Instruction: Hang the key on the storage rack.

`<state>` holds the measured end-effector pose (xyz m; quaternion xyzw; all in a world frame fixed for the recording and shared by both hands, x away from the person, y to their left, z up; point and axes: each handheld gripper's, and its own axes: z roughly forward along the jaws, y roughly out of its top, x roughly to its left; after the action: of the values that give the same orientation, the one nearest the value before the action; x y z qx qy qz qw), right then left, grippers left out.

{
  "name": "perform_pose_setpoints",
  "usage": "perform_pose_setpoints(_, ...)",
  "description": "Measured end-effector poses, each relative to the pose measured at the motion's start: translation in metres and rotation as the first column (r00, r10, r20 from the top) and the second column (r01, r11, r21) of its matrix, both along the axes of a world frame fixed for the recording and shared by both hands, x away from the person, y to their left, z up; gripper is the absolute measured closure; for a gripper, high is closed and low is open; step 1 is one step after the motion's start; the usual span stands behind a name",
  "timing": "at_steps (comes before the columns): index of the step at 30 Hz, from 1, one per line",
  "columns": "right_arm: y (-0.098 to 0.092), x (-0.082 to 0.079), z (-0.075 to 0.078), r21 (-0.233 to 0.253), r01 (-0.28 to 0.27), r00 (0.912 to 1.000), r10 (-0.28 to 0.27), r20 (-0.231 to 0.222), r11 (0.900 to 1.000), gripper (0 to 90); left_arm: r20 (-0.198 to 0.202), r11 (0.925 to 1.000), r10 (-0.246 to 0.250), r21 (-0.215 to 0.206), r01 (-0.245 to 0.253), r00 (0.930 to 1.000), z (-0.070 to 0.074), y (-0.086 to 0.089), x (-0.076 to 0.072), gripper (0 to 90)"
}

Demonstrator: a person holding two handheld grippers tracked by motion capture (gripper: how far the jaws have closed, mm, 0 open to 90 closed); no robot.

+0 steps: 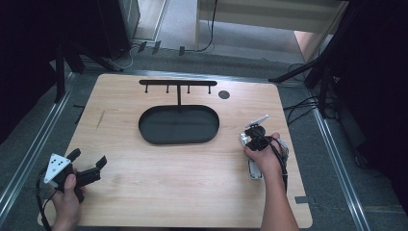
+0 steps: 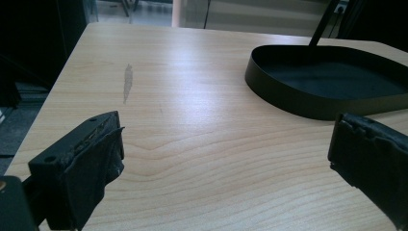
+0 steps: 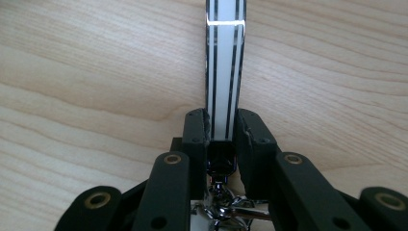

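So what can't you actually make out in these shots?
- Right tool, right gripper view: the striped strap it clamps is cut off by the top edge.
- Metal ring under the strap: hidden by the jaws.
- High view: the strap is too small to read.
- Left tool, left gripper view: the tray is cut off at right.

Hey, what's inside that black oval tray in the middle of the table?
Nothing visible: the black oval tray shows a bare dark floor in the high view. In the left gripper view its near wall hides the strip of floor just behind it.
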<state>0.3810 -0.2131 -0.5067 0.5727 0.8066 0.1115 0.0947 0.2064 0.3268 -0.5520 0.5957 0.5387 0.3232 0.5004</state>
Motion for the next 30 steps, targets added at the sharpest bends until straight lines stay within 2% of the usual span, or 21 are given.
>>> perform_pose_setpoints(4, -0.008, -0.005, -0.002, -0.004, 0.016, 0.997, -0.015, 0.076, 1.0, 75.9, 0.0, 1.0, 0.001, -0.001, -0.001, 1.0, 0.0, 0.0, 0.0, 0.0)
perform_pose_setpoints(6, -0.012, -0.008, -0.002, 0.009, 0.013, 0.9918, -0.014, 0.127, 1.0, 76.0, -0.002, 1.0, 0.001, 0.001, -0.001, 1.0, 0.0, 0.0, 0.0, 0.0)
perform_pose_setpoints(9, -0.017, -0.011, 0.001, 0.043, 0.035, 0.9734, -0.043, 0.225, 0.998, 76.0, -0.003, 1.0, -0.001, 0.004, 0.001, 1.0, 0.0, 0.0, 0.0, 0.0)
perform_pose_setpoints(10, -0.018, -0.012, 0.003, 0.062, 0.044, 0.9611, -0.059, 0.27, 0.997, 76.1, -0.003, 1.0, -0.001, 0.005, 0.001, 1.0, 0.0, 0.0, 0.0, 0.0)
perform_pose_setpoints(11, -0.02, -0.013, 0.005, 0.075, 0.049, 0.9525, -0.069, 0.297, 0.996, 76.1, -0.003, 1.0, -0.002, 0.006, 0.002, 1.0, 0.0, 0.0, 0.0, 0.0)
perform_pose_setpoints(15, -0.022, -0.017, 0.013, 0.127, 0.069, 0.9035, -0.116, 0.412, 0.989, 76.1, -0.001, 1.0, -0.001, 0.005, 0.001, 1.0, 0.0, 0.0, 0.0, 0.0)
perform_pose_setpoints(19, -0.019, -0.021, 0.022, 0.16, 0.069, 0.849, -0.142, 0.509, 0.985, 76.9, -0.002, 1.0, -0.001, 0.004, 0.001, 1.0, 0.0, 0.0, 0.0, 0.0)
perform_pose_setpoints(22, -0.017, -0.022, 0.028, 0.194, 0.064, 0.8131, -0.164, 0.559, 0.979, 77.1, -0.001, 1.0, -0.002, 0.004, 0.002, 1.0, 0.0, 0.0, 0.0, 0.0)
perform_pose_setpoints(24, -0.016, -0.023, 0.03, 0.211, 0.062, 0.7941, -0.176, 0.582, 0.975, 77.1, 0.0, 1.0, -0.001, 0.001, 0.001, 1.0, 0.0, 0.0, 0.0, 0.0)
perform_pose_setpoints(25, -0.014, -0.024, 0.032, 0.219, 0.058, 0.7797, -0.181, 0.599, 0.974, 77.1, 0.0, 1.0, -0.001, 0.001, 0.001, 1.0, 0.0, 0.0, 0.0, 0.0)
perform_pose_setpoints(26, -0.014, -0.024, 0.033, 0.227, 0.052, 0.7711, -0.183, 0.61, 0.972, 77.1, 0.0, 1.0, -0.001, 0.001, 0.001, 1.0, 0.0, 0.0, 0.0, 0.0)
perform_pose_setpoints(30, -0.01, -0.027, 0.039, 0.27, 0.031, 0.7238, -0.207, 0.658, 0.962, 77.1, 0.0, 1.0, -0.001, 0.001, 0.001, 1.0, 0.0, 0.0, 0.0, 0.0)
